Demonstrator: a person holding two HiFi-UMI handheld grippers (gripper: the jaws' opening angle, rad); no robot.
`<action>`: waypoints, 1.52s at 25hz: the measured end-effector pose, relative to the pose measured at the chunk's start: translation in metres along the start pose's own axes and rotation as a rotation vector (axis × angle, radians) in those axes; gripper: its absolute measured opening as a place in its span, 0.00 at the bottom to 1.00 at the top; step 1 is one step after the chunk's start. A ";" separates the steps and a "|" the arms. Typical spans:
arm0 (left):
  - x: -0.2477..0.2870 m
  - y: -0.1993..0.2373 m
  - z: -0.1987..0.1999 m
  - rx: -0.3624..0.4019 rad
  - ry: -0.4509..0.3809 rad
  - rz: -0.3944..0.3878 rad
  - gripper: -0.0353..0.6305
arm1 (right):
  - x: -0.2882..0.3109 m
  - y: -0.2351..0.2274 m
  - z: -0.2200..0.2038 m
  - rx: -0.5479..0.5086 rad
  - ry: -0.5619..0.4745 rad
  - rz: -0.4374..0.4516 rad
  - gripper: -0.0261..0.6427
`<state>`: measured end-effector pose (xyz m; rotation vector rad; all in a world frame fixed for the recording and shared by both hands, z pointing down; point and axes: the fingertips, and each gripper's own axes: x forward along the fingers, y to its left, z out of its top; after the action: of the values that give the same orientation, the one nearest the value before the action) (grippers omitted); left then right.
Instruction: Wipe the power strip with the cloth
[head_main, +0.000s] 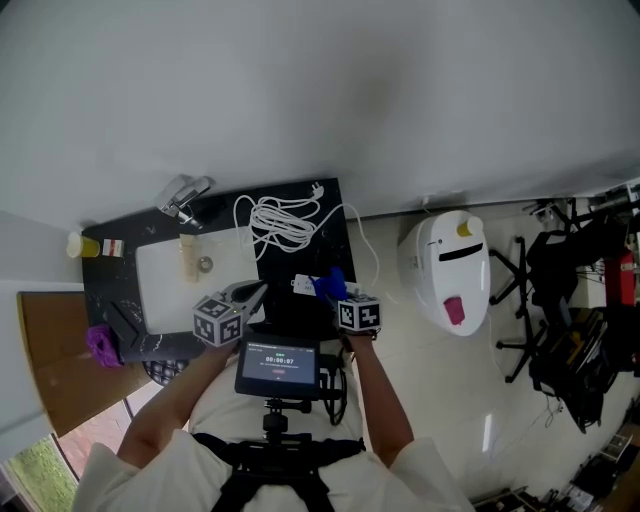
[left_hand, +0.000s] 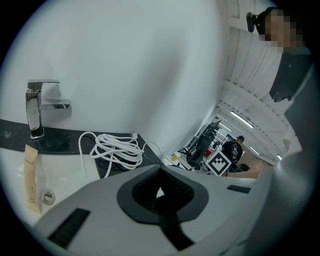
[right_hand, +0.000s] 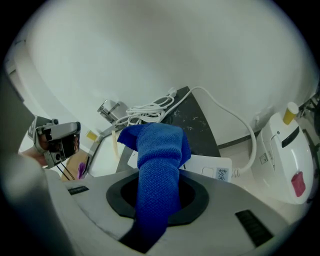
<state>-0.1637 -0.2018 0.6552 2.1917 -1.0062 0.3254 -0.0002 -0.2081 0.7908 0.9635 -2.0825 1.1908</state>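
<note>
A white power strip (right_hand: 209, 167) lies at the front of the black counter (head_main: 330, 210), with its cord looping back to a coil of white cable (head_main: 283, 221). My right gripper (right_hand: 159, 192) is shut on a blue cloth (right_hand: 157, 160), which sticks up from the jaws just above the strip's near end. From the head view the cloth (head_main: 331, 284) hangs beside the strip (head_main: 304, 285). My left gripper (left_hand: 160, 186) is shut with nothing in it. It hovers over the sink's front right corner, left of the strip, facing the cable coil (left_hand: 118, 148).
A white sink (head_main: 190, 275) with a chrome faucet (head_main: 183, 198) fills the counter's left part. A beige sachet (left_hand: 31, 176) rests in the basin. A yellow cup (head_main: 84, 245) and a purple item (head_main: 101, 343) sit at the left. On the floor to the right stand a white appliance (head_main: 450, 270) and a chair (head_main: 535, 300).
</note>
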 end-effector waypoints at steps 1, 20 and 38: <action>0.000 0.001 0.000 0.000 0.000 0.000 0.06 | 0.000 -0.001 0.000 0.000 -0.002 -0.001 0.16; -0.003 0.000 0.000 -0.004 -0.005 0.005 0.06 | -0.021 -0.028 -0.003 0.023 -0.022 -0.050 0.16; 0.001 -0.007 -0.006 -0.001 0.007 -0.008 0.06 | -0.050 -0.069 -0.012 0.098 -0.080 -0.103 0.16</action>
<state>-0.1574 -0.1946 0.6563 2.1915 -0.9932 0.3281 0.0857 -0.2058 0.7924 1.1667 -2.0245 1.2285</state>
